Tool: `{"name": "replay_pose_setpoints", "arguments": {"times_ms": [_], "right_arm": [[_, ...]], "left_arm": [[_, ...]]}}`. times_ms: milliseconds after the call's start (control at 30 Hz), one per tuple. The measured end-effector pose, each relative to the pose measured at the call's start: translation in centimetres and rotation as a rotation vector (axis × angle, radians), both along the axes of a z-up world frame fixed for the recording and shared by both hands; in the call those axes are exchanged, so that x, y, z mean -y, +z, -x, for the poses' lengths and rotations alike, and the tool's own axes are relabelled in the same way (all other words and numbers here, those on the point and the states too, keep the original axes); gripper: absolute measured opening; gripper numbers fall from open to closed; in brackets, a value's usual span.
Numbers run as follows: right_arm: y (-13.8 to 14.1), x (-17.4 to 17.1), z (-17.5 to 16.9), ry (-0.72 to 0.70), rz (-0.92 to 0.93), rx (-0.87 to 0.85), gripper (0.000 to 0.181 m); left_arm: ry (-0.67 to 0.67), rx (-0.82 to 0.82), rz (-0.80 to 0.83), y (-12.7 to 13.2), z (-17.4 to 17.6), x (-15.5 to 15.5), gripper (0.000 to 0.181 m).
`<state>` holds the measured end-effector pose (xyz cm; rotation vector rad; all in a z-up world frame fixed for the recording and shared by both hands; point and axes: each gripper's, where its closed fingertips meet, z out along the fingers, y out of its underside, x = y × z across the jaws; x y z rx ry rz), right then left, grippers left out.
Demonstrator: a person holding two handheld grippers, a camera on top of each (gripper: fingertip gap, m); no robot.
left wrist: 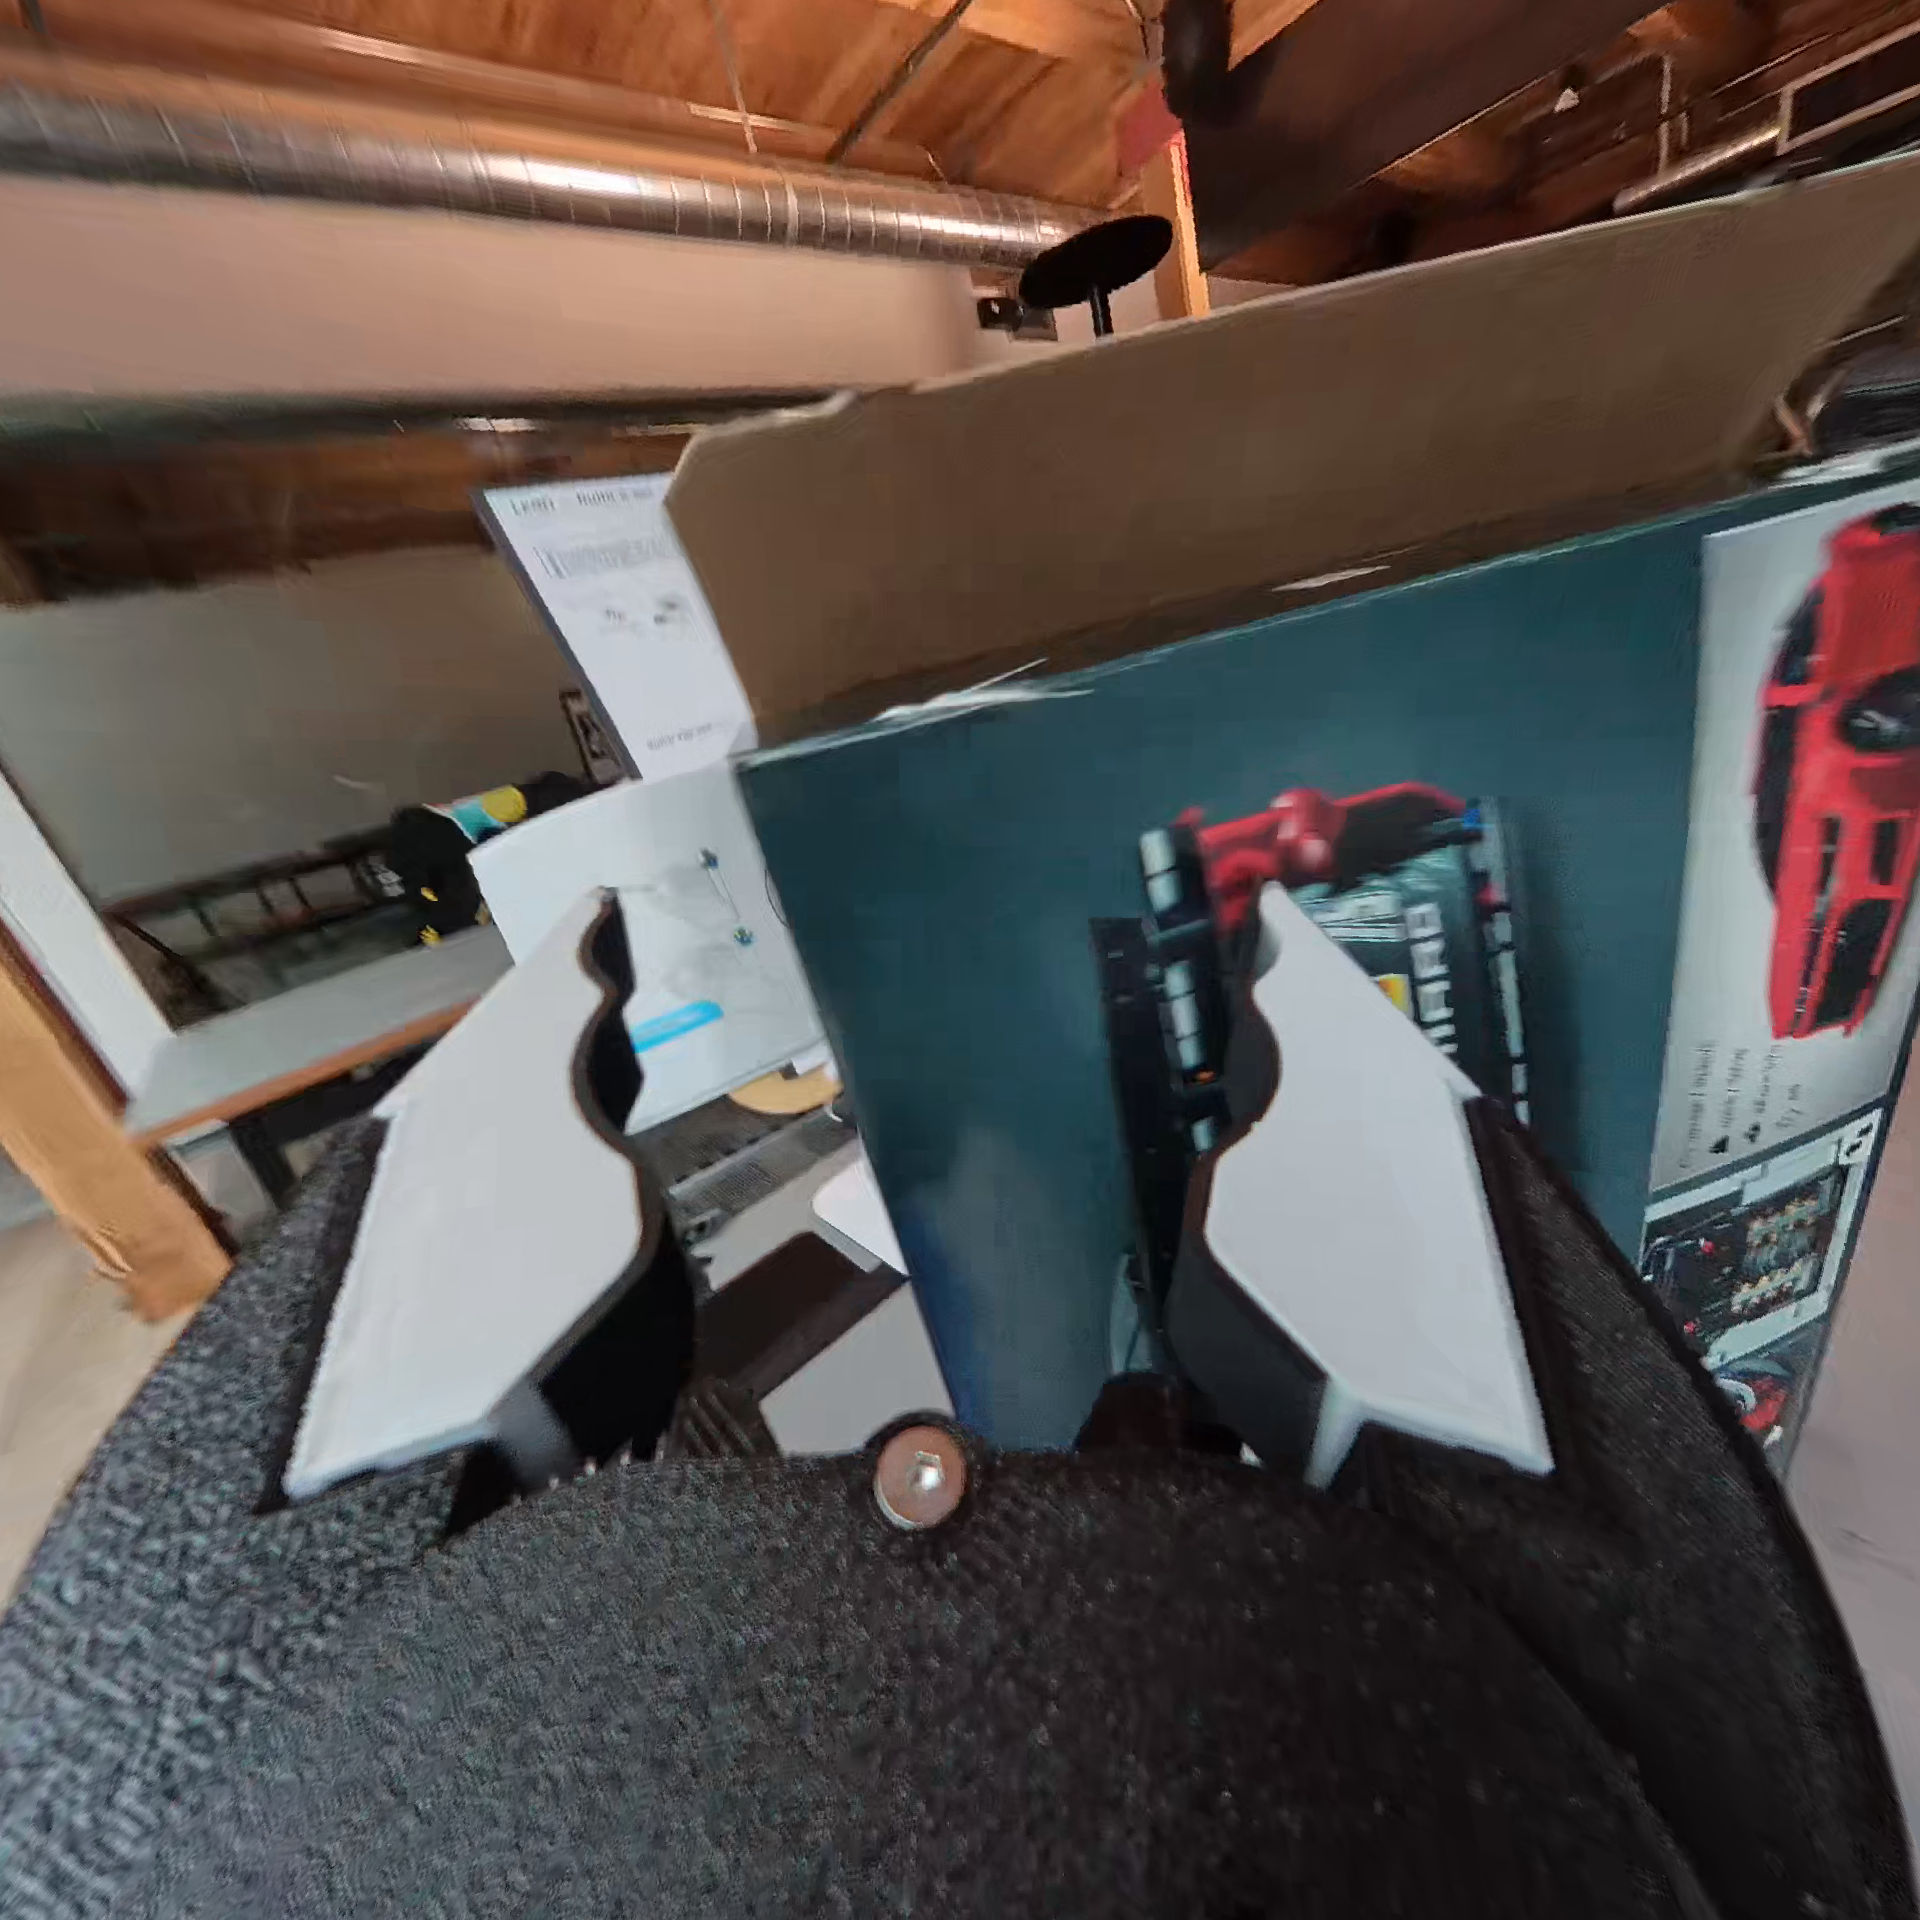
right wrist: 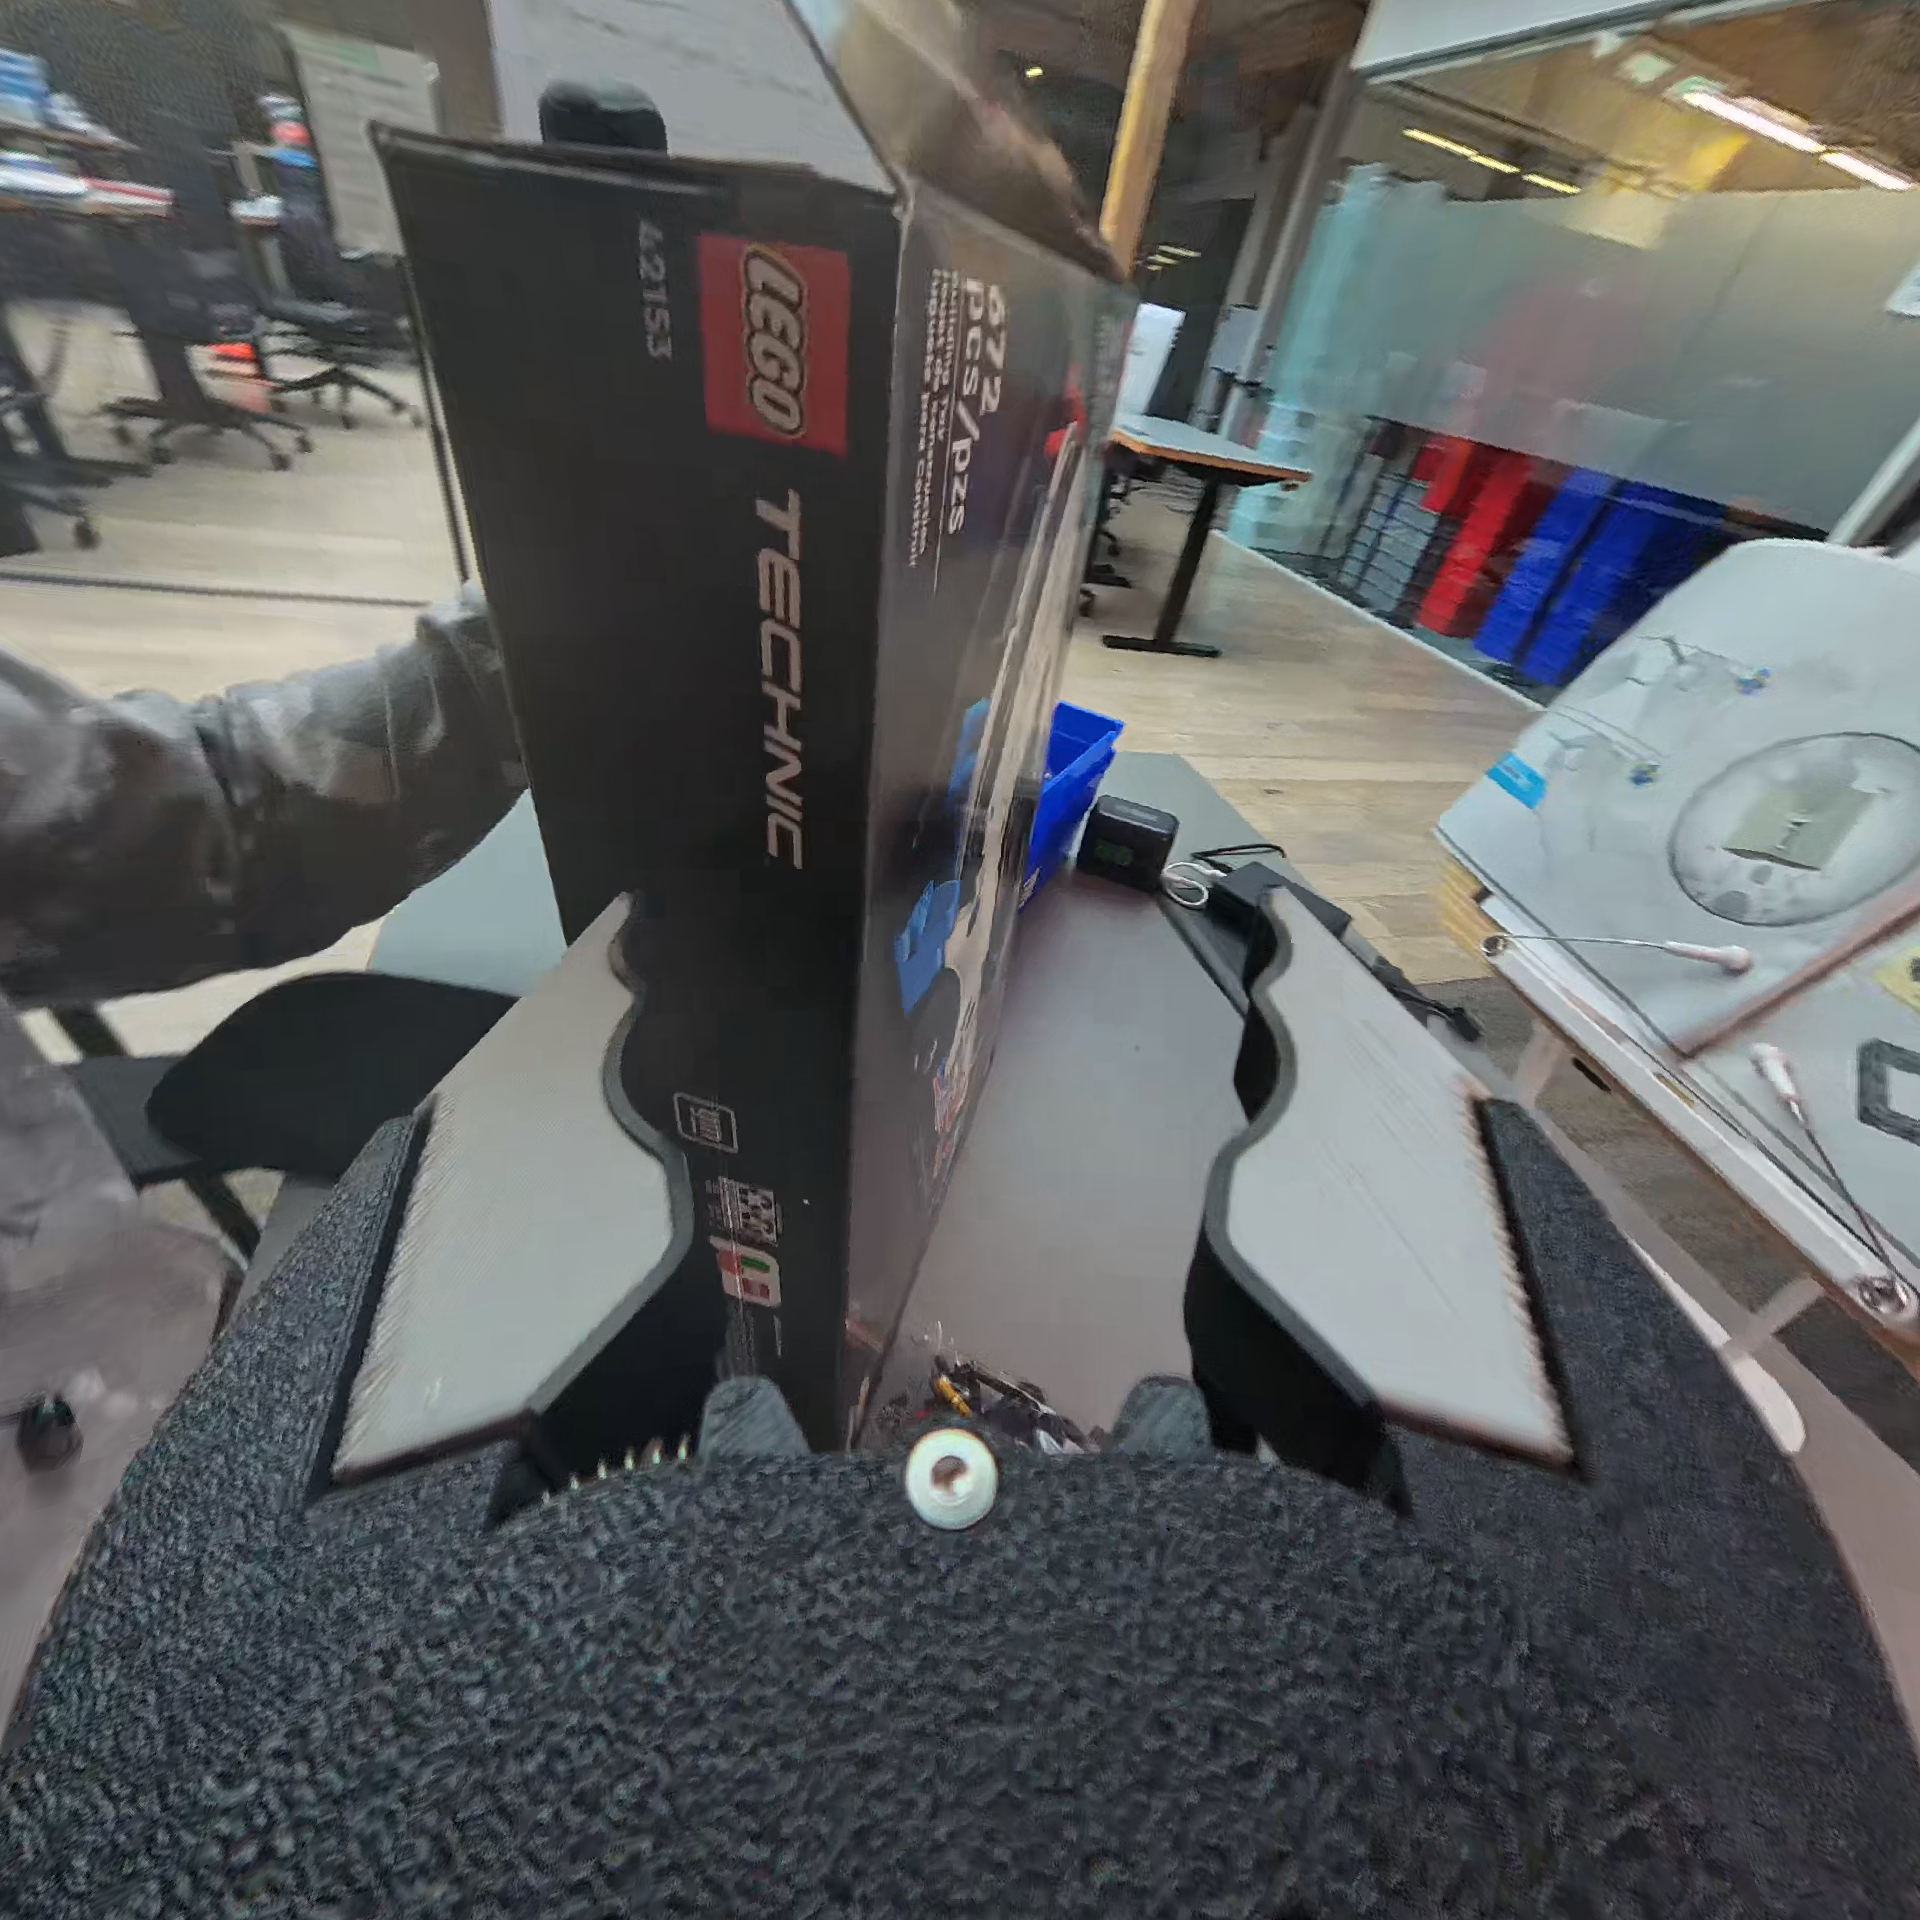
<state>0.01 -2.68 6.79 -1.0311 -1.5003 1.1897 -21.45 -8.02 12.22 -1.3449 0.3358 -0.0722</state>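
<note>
Left wrist view: both grippers' fingers spread wide, apparently flanking one toy box (left wrist: 1195, 935).

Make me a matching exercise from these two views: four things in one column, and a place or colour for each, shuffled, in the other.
Things:
1. toy box
2. blue bin
3. cardboard flap
4. small black cube

Places and colours:
A. plain brown, open at the top of the box
B. on the dark table, beside the blue bin
C. upright between the open fingers of the right gripper
D. on the table behind the box, partly hidden by it

Pairs: 1-C, 2-D, 3-A, 4-B
</note>
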Motion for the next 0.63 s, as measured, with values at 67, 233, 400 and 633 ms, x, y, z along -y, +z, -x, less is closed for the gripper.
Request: {"name": "replay_pose_setpoints", "arguments": {"times_ms": [67,233,400,633], "right_arm": [[0.1,2.1,0.4,-0.084,0.069,-0.028,0.117],[-2.8,2.6,2.6,-0.342,-0.118,0.016,0.11],[-1.8,-0.7,1.5,-0.106,-0.26,-0.035,0.1],[-3.2,-4.7,-0.4,0.123,-0.099,0.066,0.094]], "left_arm": [[-0.123,0.105,0.127,-1.3,1.4,-1.4,0.138],[-0.308,0.087,0.322,-5.6,-2.5,-3.4,0.114],[-0.176,-0.09,0.255,-6.7,-4.3,-2.3,0.11],[-0.384,0.057,0.218,-6.8,-7.9,-1.2,0.14]]}}
